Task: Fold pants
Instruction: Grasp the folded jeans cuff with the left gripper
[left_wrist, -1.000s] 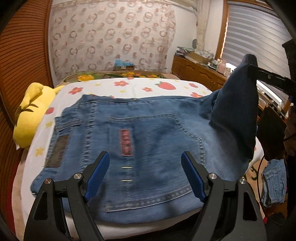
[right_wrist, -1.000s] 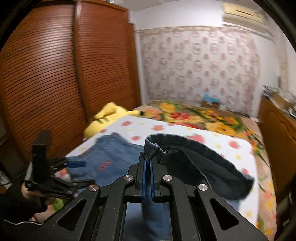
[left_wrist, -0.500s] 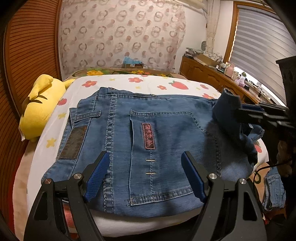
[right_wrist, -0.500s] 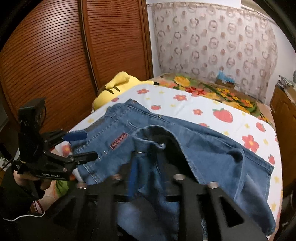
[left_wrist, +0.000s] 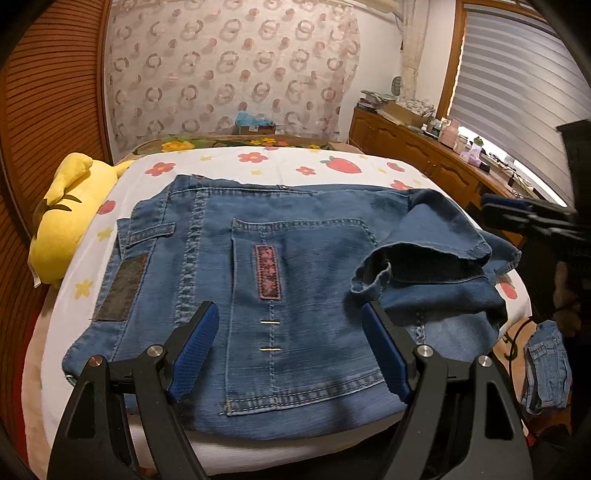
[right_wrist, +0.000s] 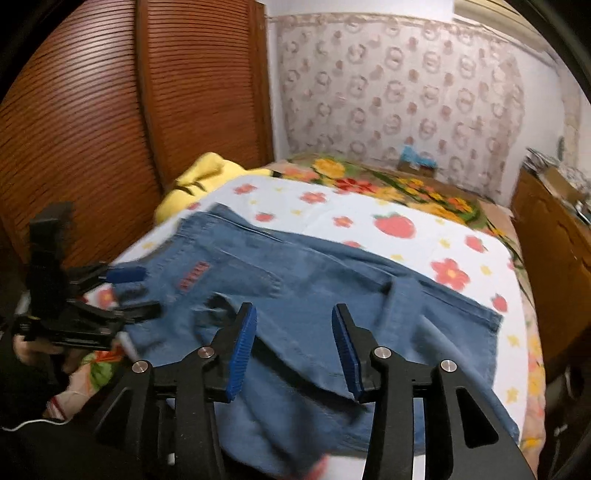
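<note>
Blue denim pants (left_wrist: 295, 266) lie flat on the white flower-print bed (left_wrist: 258, 162), back pocket with a pink patch facing up. A leg end (left_wrist: 424, 251) lies folded back in a loose heap on the right part of the pants. My left gripper (left_wrist: 288, 354) is open and empty, hovering over the near hem. My right gripper (right_wrist: 291, 350) is open and empty above the pants (right_wrist: 332, 288), just off the folded leg. The right gripper also shows at the right edge of the left wrist view (left_wrist: 517, 214), and the left gripper shows in the right wrist view (right_wrist: 125, 291).
A yellow plush toy (left_wrist: 70, 218) lies at the bed's left edge by the wooden slatted wardrobe (right_wrist: 110, 110). A wooden dresser (left_wrist: 424, 158) with clutter runs along the right. Another denim garment (left_wrist: 546, 365) lies on the floor at the right.
My right gripper carried the leg end over the pants, lowered it, opened and let it drop; the leg now lies on the pants. My left gripper stayed open near the hem.
</note>
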